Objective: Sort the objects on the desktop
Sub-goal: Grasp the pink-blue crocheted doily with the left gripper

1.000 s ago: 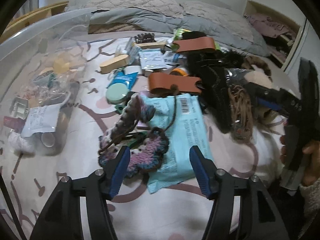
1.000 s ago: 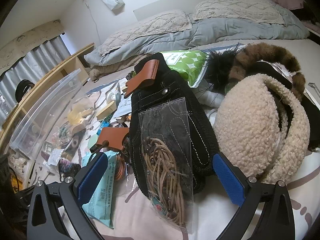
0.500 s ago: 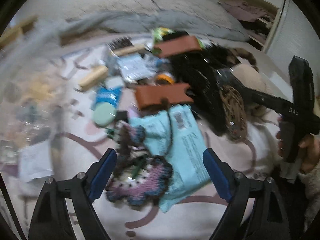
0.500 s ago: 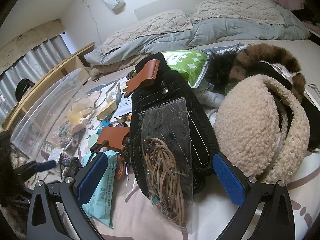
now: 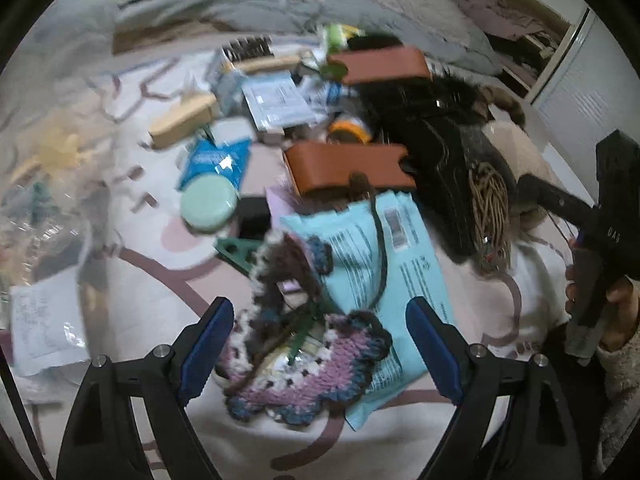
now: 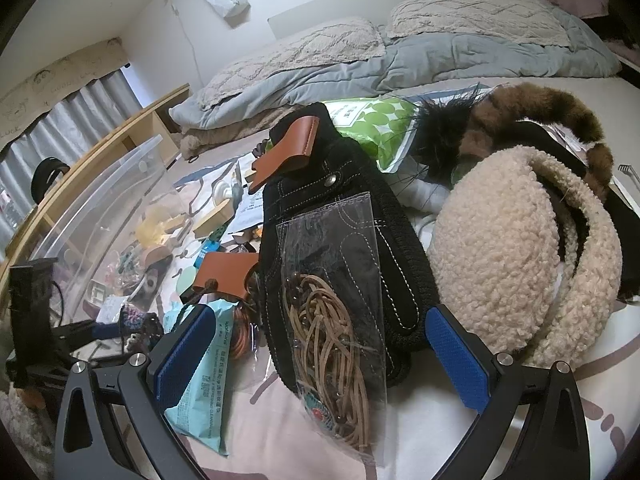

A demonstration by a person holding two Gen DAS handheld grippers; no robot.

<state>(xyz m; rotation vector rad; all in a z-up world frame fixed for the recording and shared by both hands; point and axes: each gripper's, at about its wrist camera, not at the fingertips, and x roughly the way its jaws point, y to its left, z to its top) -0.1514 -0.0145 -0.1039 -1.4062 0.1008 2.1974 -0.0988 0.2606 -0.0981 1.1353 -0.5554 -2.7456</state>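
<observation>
Left wrist view: left gripper [image 5: 320,344] spread wide, holding nothing, straddling purple-and-blue crocheted yarn piece [image 5: 308,364] lying partly on pale blue printed plastic packet [image 5: 384,264] on bed [image 5: 400,448]. Right wrist view: right gripper [image 6: 324,356] wide open, empty, flanking clear plastic bag of tan cords [image 6: 336,320] atop black denim pouch [image 6: 332,216].

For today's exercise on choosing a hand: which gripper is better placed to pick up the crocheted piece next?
Left. The left gripper stands open with the crocheted piece between its fingers; the right gripper frames the bagged cords instead.
</observation>
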